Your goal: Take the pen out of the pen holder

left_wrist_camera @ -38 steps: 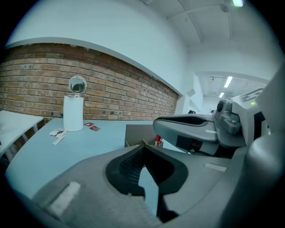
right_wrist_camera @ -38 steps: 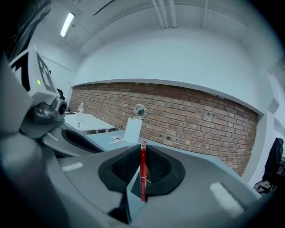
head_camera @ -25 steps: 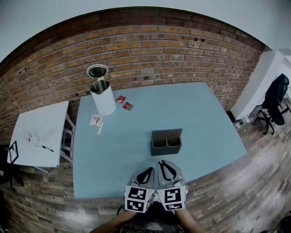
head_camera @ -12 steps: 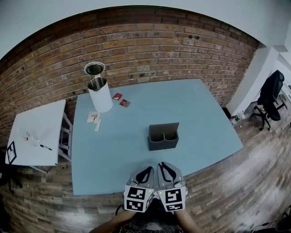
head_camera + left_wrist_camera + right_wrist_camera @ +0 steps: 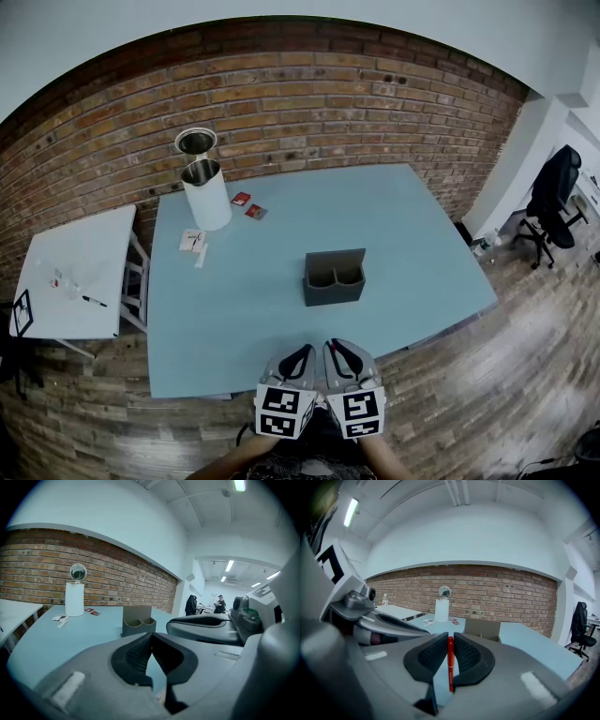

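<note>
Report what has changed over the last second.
Nothing was taken hold of or let go. Only the head view drifted, so the table and grey pen holder sit slightly higher in the picture. The left claw and right claw stay side by side at the table's near edge, the right shut on a red pen, the left shut and empty.

Open tabletop (image 5: 248, 323) around the pen holder (image 5: 334, 281), white canister (image 5: 208, 199) and small cards (image 5: 194, 243) well apart, far left
</note>
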{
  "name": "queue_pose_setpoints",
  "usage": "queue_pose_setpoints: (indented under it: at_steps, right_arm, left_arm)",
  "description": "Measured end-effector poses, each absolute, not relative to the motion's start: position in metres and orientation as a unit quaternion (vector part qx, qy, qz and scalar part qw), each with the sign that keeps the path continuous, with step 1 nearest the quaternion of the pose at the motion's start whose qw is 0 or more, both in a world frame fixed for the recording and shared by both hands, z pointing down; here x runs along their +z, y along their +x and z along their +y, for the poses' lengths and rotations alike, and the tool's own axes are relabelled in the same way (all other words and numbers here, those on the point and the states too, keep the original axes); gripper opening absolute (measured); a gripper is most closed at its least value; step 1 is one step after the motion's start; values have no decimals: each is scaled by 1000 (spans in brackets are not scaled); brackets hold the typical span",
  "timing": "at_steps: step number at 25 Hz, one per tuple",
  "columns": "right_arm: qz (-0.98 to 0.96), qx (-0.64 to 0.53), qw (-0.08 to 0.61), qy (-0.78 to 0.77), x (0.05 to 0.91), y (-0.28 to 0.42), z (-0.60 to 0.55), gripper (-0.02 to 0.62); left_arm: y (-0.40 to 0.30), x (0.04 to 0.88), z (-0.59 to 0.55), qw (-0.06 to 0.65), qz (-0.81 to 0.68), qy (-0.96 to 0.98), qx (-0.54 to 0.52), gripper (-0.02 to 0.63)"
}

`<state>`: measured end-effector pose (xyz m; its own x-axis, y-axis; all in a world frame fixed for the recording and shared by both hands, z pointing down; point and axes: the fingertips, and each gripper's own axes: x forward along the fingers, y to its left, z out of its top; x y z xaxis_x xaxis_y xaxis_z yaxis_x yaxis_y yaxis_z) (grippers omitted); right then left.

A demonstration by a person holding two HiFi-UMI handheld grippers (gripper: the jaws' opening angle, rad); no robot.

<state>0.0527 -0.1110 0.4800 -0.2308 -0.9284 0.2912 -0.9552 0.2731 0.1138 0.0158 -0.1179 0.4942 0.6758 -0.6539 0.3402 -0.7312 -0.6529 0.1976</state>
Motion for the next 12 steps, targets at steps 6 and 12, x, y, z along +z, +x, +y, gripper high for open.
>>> queue_pose_setpoints:
  at_steps: [6,12]
  right_arm:
    - [-780,49,152,605,482,54,-102,38]
    - [-778,43,154,608,480,54,-96,38]
  left_arm:
    - [18,494,-111,160,-378,905,117,-8]
    - [20,492,-108,156,-374,907,114,-8]
